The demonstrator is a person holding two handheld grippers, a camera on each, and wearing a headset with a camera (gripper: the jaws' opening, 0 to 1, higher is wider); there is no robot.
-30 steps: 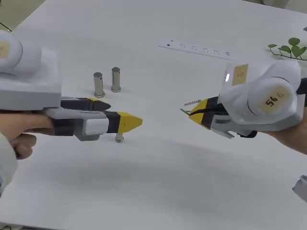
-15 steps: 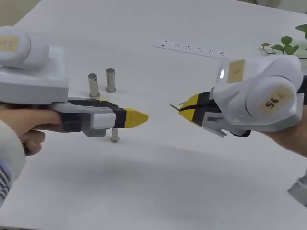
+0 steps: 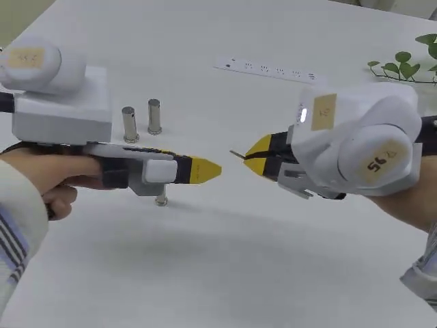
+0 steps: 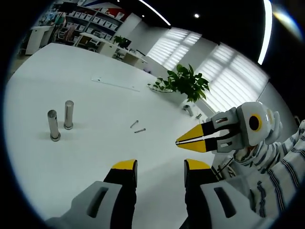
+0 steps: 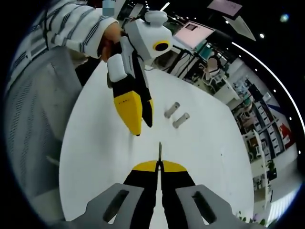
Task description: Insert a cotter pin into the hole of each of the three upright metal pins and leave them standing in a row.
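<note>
Desk (image 3: 225, 260), 10 o'clock: left pin (image 3: 128, 124) and right pin (image 3: 154, 116) side by side, apart. Third pin (image 3: 161, 200) nearer, at their 6 o'clock, beneath the left hand-held gripper (image 3: 208, 170). Power strip (image 3: 276, 70) at 12 o'clock; plant (image 3: 410, 65) at 2 o'clock.

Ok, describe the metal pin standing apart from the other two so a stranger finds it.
On the table, find the left tool with yellow tips. The metal pin pokes out beneath its grey body. Unlike the two pins side by side farther back, it stands alone, mostly hidden.
</note>
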